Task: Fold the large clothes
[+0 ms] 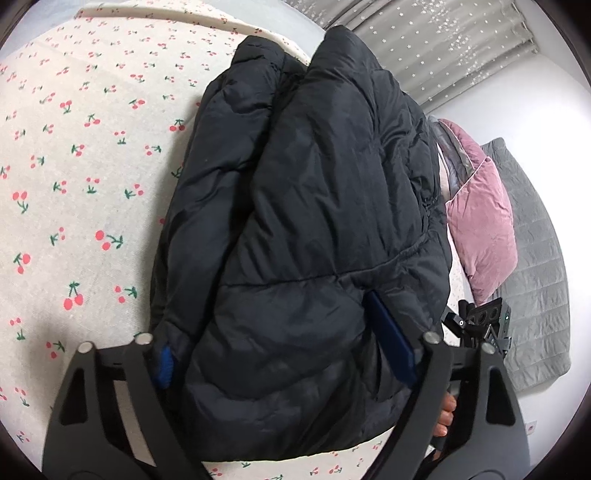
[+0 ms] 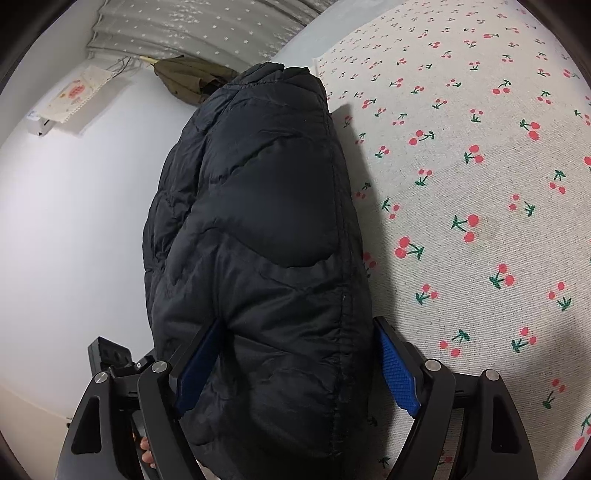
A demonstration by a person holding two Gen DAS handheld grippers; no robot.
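Black puffer jacket (image 1: 314,229), folded into a thick bundle, lies on a cloth printed with red cherries (image 1: 74,166), which stretches away on 1 side of it. Its near end bulges up between both claws. The left gripper (image 1: 288,360) straddles that end with its 2 blue pads sunk against the padding on either side, jaws wide and clamping the bulk. The right gripper (image 2: 297,369) does likewise: 1 pad is buried in the fabric, while the other sits at the stitched edge (image 2: 338,295), touching or just beside it. Beyond the jacket lie a pink cushion (image 1: 480,221) and a grey quilted blanket (image 1: 535,258). A grey starred curtain (image 2: 192,29) hangs behind.
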